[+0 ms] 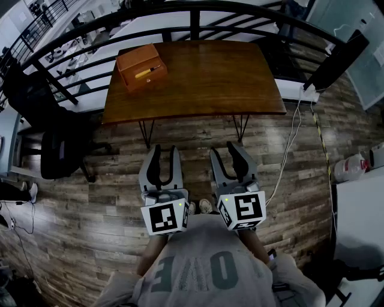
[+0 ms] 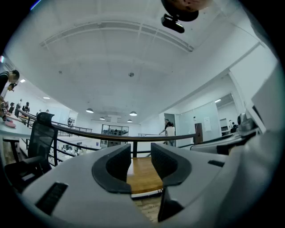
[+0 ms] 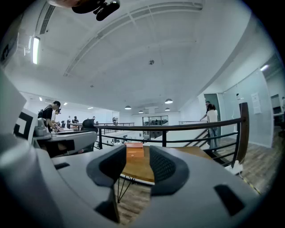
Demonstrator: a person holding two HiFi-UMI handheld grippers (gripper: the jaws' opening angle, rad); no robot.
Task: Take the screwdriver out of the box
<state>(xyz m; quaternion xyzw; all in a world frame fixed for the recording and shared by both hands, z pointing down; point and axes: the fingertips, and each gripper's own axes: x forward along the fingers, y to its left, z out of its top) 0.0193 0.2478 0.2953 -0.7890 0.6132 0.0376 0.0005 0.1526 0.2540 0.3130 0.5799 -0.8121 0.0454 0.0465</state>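
- Left gripper [image 1: 165, 153] hangs low in front of me over the plank floor [image 1: 108, 198], well short of the table [image 1: 210, 78]. Its jaws stand spread with nothing between them.
- Looking along that gripper [image 2: 140, 160] in the left gripper view, I see only a strip of the wooden tabletop [image 2: 141, 174] through the gap. The black railing [image 2: 89, 132] runs behind it, and a black office chair [image 2: 42, 133] stands off to the left.
- On the head view, the marker cube [image 1: 165, 217] of the left gripper sits close to my grey shirt [image 1: 204, 270].
- The orange-brown box [image 1: 141, 67] stands on the far left corner of the table, near the railing [image 1: 198, 12]. The screwdriver [image 1: 147, 72] lies in it, yellow handle showing, well apart from both grippers.
- The rest of the tabletop, to the right of the box, is bare wood.
- Right gripper [image 1: 227, 151] hangs beside the left one, level with it and also short of the table edge, its own cube [image 1: 243, 210] near my chest. Its jaws are likewise held wide and grip nothing.
- Through the right gripper view, that gripper [image 3: 136, 162] frames the box [image 3: 134, 150] far off in the gap between the jaws, on the tabletop [image 3: 136, 169]. The screwdriver cannot be made out from there.
- Further right in that view, a person [image 3: 211, 116] stands by a glass wall.
- A white cable [image 1: 291, 144] trails across the floor to the right of the table.
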